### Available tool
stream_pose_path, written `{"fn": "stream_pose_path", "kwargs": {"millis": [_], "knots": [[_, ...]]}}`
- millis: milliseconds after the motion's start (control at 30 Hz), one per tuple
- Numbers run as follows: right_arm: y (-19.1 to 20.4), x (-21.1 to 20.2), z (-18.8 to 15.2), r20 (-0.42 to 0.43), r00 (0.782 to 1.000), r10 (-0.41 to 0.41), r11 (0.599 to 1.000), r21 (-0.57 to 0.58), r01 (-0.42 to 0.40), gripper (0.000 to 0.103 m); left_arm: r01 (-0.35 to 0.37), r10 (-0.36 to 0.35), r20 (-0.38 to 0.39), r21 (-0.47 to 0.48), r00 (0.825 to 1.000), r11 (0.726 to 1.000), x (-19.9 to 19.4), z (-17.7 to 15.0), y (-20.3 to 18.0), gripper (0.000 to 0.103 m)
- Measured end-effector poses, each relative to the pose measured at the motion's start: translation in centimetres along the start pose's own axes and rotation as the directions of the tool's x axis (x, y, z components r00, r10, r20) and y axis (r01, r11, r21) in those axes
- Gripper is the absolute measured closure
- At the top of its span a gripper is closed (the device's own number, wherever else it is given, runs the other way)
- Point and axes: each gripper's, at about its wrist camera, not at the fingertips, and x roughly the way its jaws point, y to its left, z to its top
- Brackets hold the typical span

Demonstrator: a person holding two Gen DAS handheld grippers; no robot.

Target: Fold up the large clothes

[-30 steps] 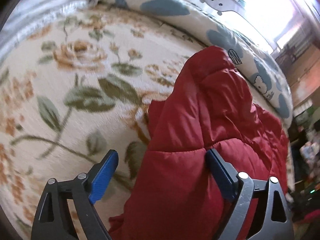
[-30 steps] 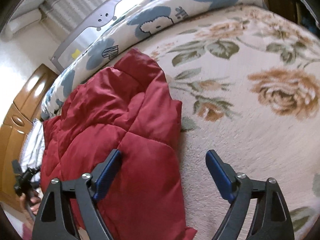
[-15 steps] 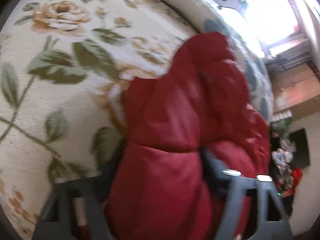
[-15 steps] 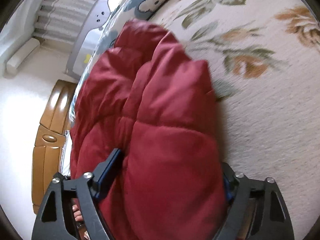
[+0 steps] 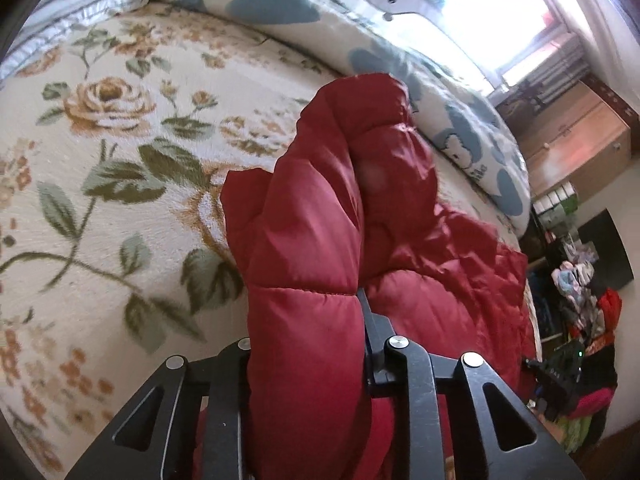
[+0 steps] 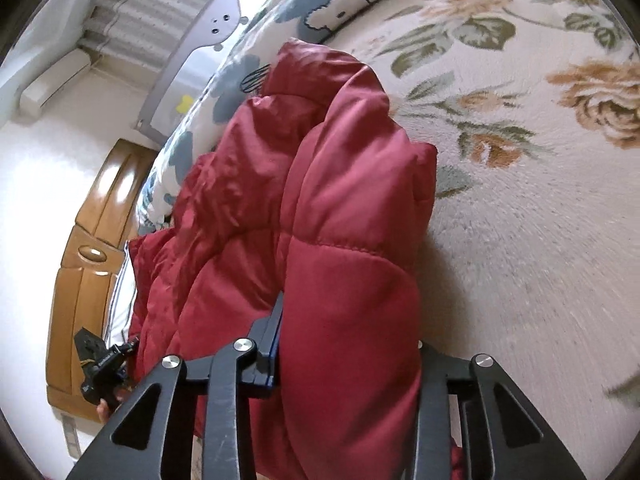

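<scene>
Left gripper (image 5: pixel 306 344) and right gripper (image 6: pixel 348 344) have just closed, pinching puffy quilted red jacket (image 5: pixel 312 240).

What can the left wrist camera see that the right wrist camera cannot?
Only the left wrist view shows a bright window and piled clothes at the room's edge. Only the right wrist view shows a wooden headboard and a wall air conditioner. Both show a red puffer jacket bunched on the floral blanket, the left gripper and right gripper each having just closed onto a fold.
</scene>
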Motion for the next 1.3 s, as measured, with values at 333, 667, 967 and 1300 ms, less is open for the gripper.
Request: {"fn": "stream_pose_path", "kwargs": {"millis": [333,667,967,1300], "knots": [[2.3,-5.1,-5.2,-0.034,0.999,0.040,0.998,-0.054,-0.042,0.070,0.046,-0.048,0.023,0.046,0.999,0.998,-10.3,-6.8,0.7,0.078],[1.2,-9.0,-12.1,-0.103,0.992,0.069,0.996,-0.041,-0.074,0.069,0.054,-0.054,-0.012,-0.011,0.998,0.998,-17.8,-15.0,3.6,0.078],[0.1,-8.9,-13.9,-0.120,0.992,0.039,0.999,-0.020,-0.042,0.064,-0.022,0.023,-0.034,0.008,0.999,1.000,-19.7,-17.7,3.1,0.076],[-1.8,-8.3,-15.4,-0.107,0.994,0.029,1.000,0.014,-0.028,0.052,-0.148,0.149,-0.020,0.038,0.989,0.988,-17.9,-18.7,1.8,0.057]]}}
